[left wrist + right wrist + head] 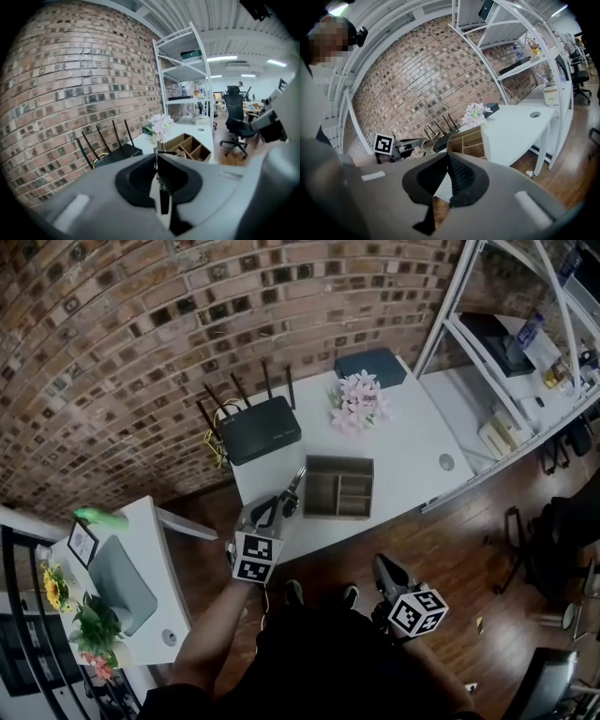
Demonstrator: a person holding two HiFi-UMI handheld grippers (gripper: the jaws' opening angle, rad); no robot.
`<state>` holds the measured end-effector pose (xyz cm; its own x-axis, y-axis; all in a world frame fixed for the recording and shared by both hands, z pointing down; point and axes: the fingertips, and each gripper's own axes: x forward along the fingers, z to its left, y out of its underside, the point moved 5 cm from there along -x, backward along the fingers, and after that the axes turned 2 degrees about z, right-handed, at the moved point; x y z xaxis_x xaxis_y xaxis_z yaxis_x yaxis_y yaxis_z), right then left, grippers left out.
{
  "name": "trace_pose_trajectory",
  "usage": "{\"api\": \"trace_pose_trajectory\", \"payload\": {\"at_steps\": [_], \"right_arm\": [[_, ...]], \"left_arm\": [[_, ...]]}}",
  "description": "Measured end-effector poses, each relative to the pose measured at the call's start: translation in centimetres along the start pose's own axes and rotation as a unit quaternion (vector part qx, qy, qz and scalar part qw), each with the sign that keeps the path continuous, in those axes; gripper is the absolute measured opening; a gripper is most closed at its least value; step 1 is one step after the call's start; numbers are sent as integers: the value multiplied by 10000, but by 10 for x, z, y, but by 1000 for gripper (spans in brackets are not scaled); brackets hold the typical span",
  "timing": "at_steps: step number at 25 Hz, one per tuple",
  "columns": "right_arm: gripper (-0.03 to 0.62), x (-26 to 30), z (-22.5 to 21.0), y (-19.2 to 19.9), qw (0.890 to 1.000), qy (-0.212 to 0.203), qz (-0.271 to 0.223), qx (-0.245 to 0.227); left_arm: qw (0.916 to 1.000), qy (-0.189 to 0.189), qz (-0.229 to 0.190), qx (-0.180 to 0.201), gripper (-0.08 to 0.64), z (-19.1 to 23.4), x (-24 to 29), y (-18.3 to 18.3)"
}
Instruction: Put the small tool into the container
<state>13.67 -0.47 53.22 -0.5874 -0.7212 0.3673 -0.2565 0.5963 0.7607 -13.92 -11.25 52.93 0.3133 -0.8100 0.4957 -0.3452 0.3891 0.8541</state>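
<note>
A wooden divided container [339,487] stands near the front edge of the white table [412,442]. My left gripper [289,495] hovers just left of it, shut on a thin small tool [298,475] whose silvery tip sticks out toward the container. In the left gripper view the tool [160,146] is pinched between the pads [165,178], with the container [187,146] just beyond. My right gripper [392,576] hangs lower, off the table's front edge above the wooden floor. In the right gripper view its jaws [448,157] are shut with nothing between them, and the container [469,140] is ahead.
A black router [260,427] with antennas, a bunch of pale flowers [359,401] and a teal box [371,366] sit at the back of the table. A white shelf rack [506,343] stands to the right, a small side desk [122,587] to the left, and an office chair [553,540] on the floor at right.
</note>
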Motion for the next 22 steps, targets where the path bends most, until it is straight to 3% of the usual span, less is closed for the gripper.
{"api": "trace_pose_trajectory", "payload": {"at_steps": [4,7,9,16,22], "right_arm": [[10,-7,-5,0,9999,123,-78,53],[11,-14,-8,-1,9996,234,-157,92],[11,-19,-11,-1,9992,308,-213,125],[10,-34,-20,-1,9976,513,-391,239],[11,-42,-24,-3,9963,658,-473,273]], "left_arm": [[9971,355,-391,-547,12,-10,1,-27],[9909,670,-502,-1050,12,-13,7,-40],[9881,798,-547,-1195,12,-15,13,-45],[9826,1025,-948,-1224,12,-22,27,-69],[9834,1165,-1078,-875,12,-36,45,-72]]}}
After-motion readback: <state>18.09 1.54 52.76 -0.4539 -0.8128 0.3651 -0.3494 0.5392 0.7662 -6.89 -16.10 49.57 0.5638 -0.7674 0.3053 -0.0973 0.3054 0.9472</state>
